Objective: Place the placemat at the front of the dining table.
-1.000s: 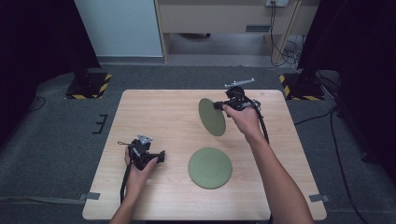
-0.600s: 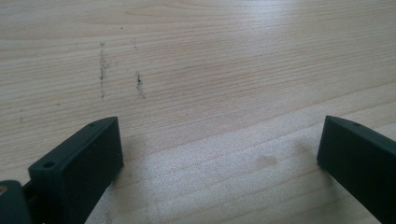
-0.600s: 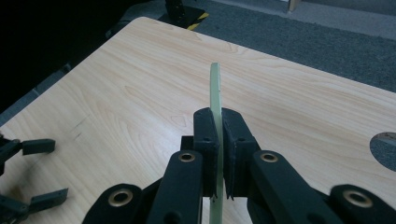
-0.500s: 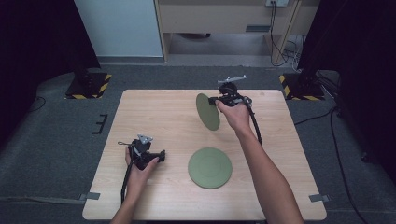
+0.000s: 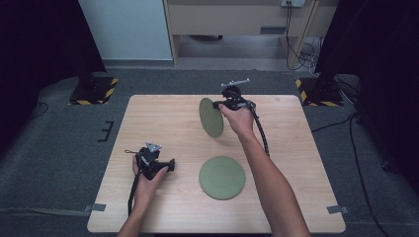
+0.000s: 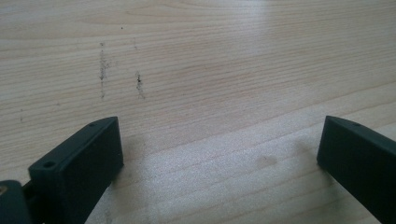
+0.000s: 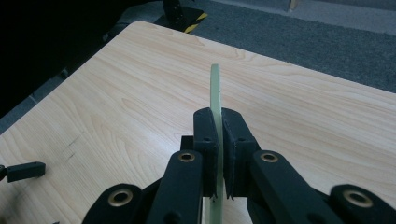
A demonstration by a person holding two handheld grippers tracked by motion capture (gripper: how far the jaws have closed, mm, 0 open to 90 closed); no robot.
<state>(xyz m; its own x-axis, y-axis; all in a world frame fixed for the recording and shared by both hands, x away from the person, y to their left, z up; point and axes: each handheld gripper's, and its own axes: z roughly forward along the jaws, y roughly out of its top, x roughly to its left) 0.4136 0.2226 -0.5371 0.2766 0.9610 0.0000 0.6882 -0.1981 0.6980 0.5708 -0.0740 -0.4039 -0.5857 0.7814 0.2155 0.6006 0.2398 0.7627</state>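
The table (image 5: 163, 123) was pale wood-grain board, smooth with a soft satin sheen, scuffed by a few dark marks at about 10 o'clock in the left gripper view. Both plates looked like matt sage-green plastic: the held plate (image 5: 211, 117) showed a paler, smooth rim edge-on in the right gripper view, and the flat plate (image 5: 222, 177) at 5 o'clock of the table had faint concentric rings. The right gripper (image 7: 218, 140) had matt black plastic jaws with brass-coloured rivets. The left gripper (image 6: 219, 158) wore the same dull black. The floor (image 5: 59, 148) was rough grey carpet.
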